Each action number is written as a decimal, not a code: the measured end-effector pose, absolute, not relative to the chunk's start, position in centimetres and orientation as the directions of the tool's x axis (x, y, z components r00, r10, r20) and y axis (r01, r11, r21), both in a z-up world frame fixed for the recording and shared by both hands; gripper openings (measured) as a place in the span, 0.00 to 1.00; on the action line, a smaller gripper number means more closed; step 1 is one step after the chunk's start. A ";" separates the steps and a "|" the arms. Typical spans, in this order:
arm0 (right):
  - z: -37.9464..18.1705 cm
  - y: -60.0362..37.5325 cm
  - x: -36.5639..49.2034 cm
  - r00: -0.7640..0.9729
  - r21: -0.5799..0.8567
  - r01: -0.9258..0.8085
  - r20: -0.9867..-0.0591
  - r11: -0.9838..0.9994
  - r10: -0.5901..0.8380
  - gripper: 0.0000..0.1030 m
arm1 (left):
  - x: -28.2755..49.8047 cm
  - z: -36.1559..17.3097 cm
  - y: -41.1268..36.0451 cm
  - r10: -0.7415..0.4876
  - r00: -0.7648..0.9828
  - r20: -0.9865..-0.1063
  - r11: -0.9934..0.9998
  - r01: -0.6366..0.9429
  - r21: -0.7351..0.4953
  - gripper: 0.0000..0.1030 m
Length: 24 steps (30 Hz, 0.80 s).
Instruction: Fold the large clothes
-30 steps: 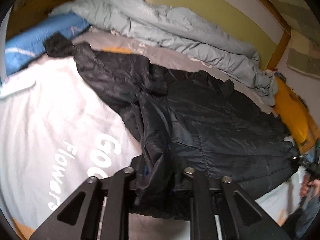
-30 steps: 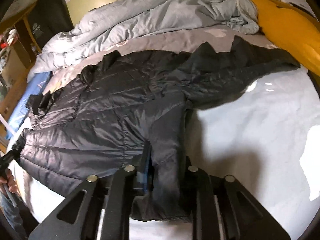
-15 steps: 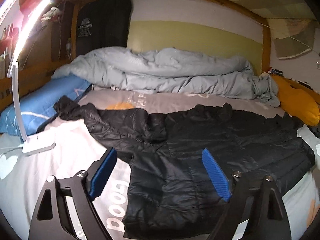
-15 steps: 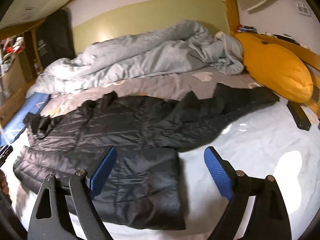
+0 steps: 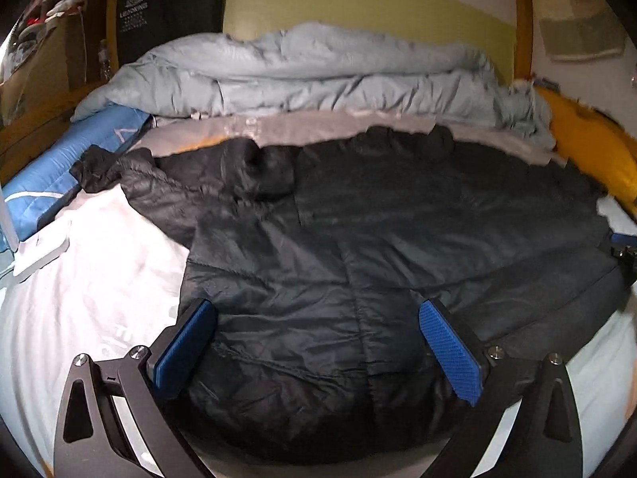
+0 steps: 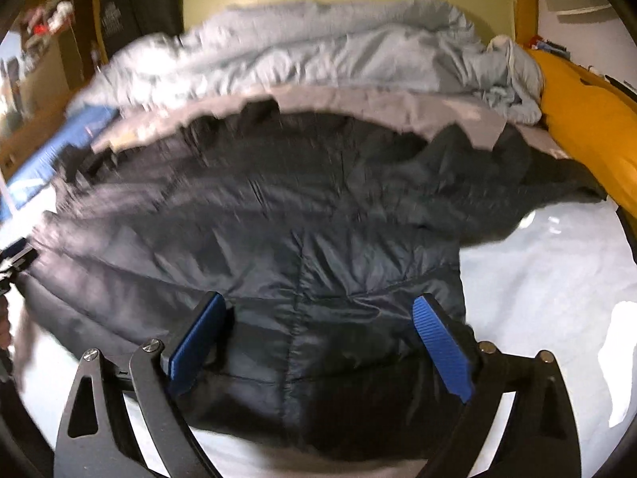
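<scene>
- Black quilted puffer jacket [image 5: 358, 247] spread flat on white-sheeted bed [image 5: 91, 279].
- L gripper [image 5: 318, 342] fingers opening, wide apart over near hem, nothing pinched.
- R gripper [image 6: 318, 338] same.

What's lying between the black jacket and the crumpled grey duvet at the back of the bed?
Only a bare grey sheet lies between black jacket and duvet, in both wrist views.

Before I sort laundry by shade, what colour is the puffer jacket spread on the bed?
Black, quilted puffer jacket; clearest in the left wrist view.
</scene>
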State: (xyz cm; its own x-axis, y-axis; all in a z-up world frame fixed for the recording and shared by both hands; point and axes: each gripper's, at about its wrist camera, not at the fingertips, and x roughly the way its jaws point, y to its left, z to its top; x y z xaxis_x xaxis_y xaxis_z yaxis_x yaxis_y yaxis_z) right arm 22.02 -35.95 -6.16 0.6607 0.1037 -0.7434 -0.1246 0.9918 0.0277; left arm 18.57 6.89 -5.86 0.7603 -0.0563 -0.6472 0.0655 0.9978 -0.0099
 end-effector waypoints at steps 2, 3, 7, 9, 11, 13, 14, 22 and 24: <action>-7.2 -35.9 22.7 0.651 0.015 -0.116 -0.754 0.993 0.087 0.92 | 19.2 -6.6 6.9 -0.059 0.752 -0.656 0.998 0.067 -0.014 1.00; -7.6 -36.0 23.1 0.645 0.014 -0.112 -0.760 0.994 0.084 0.92 | 19.6 -7.0 6.8 -0.059 0.747 -0.663 0.998 0.067 -0.013 1.00; -8.6 -36.2 24.3 0.623 0.033 -0.102 -0.777 0.994 0.090 0.92 | 20.9 -8.0 6.5 -0.060 0.722 -0.690 0.997 0.073 -0.010 1.00; -8.7 -36.2 24.6 0.623 0.028 -0.098 -0.777 0.995 0.083 0.92 | 20.9 -8.0 6.6 -0.062 0.724 -0.687 0.998 0.068 -0.018 1.00; -8.7 -36.2 24.6 0.624 0.029 -0.093 -0.777 0.995 0.081 0.92 | 20.7 -7.7 6.7 -0.060 0.735 -0.675 0.998 0.065 -0.018 1.00; -8.3 -36.2 24.3 0.629 0.023 -0.088 -0.774 0.996 0.073 0.92 | 20.1 -6.9 6.8 -0.057 0.758 -0.650 0.998 0.063 -0.013 1.00; -8.0 -36.2 24.0 0.635 0.020 -0.087 -0.770 0.996 0.070 0.92 | 19.6 -6.3 6.8 -0.054 0.777 -0.627 0.998 0.062 -0.008 1.00; -2.5 -36.6 21.0 0.750 0.057 -0.102 -0.652 0.993 0.114 0.92 | 15.8 0.6 5.3 -0.091 0.889 -0.448 0.994 0.108 0.013 1.00; -1.1 -37.0 20.3 0.778 0.068 -0.102 -0.617 0.992 0.122 0.92 | 14.9 3.0 4.8 -0.095 0.919 -0.383 0.993 0.114 0.027 1.00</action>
